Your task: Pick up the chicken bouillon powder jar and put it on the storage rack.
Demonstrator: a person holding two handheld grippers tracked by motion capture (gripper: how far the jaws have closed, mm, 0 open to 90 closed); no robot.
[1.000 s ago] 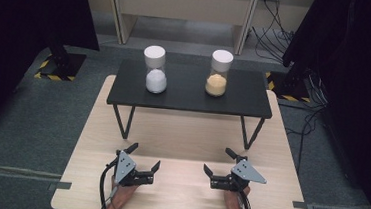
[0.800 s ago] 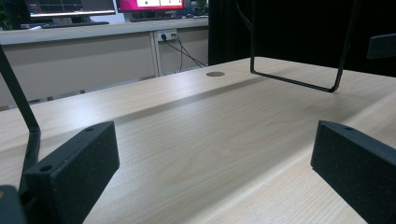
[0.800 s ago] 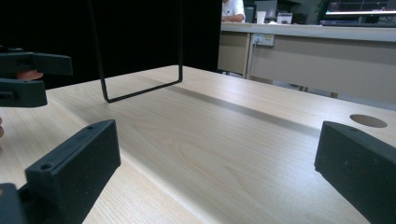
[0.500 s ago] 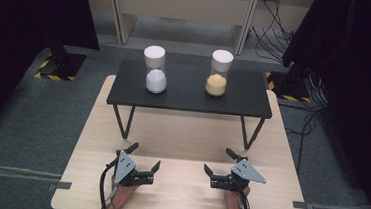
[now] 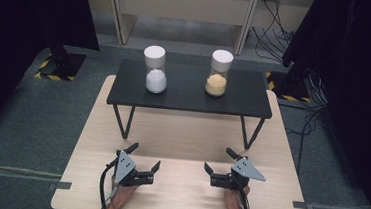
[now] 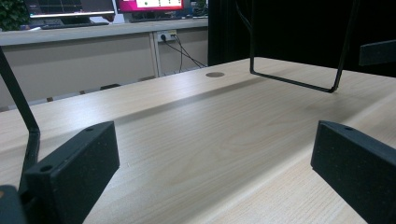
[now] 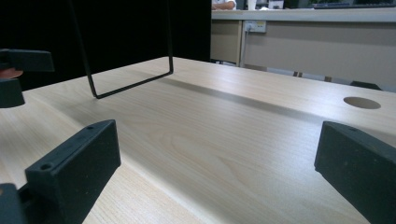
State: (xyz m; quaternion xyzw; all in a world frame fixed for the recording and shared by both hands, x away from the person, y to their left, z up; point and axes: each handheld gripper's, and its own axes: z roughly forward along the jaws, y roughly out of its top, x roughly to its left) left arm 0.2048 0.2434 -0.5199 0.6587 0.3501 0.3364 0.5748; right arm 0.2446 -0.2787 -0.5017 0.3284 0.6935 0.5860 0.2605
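My left gripper (image 5: 144,170) and right gripper (image 5: 218,175) rested at the frame's bottom, jaws apart and empty, while the two jars (image 5: 155,69) (image 5: 219,73) stood upper centre on the black shelf (image 5: 184,97), probably smooth, breakable, best gripped mid-body.

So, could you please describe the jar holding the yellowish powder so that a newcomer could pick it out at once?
Start at the light wooden table and find the low black shelf standing on wire legs across its far half. Two clear jars with white lids stand on it, apart from each other. The one you want is the jar of yellowish powder towards the right end; the jar of white powder is its only neighbour.
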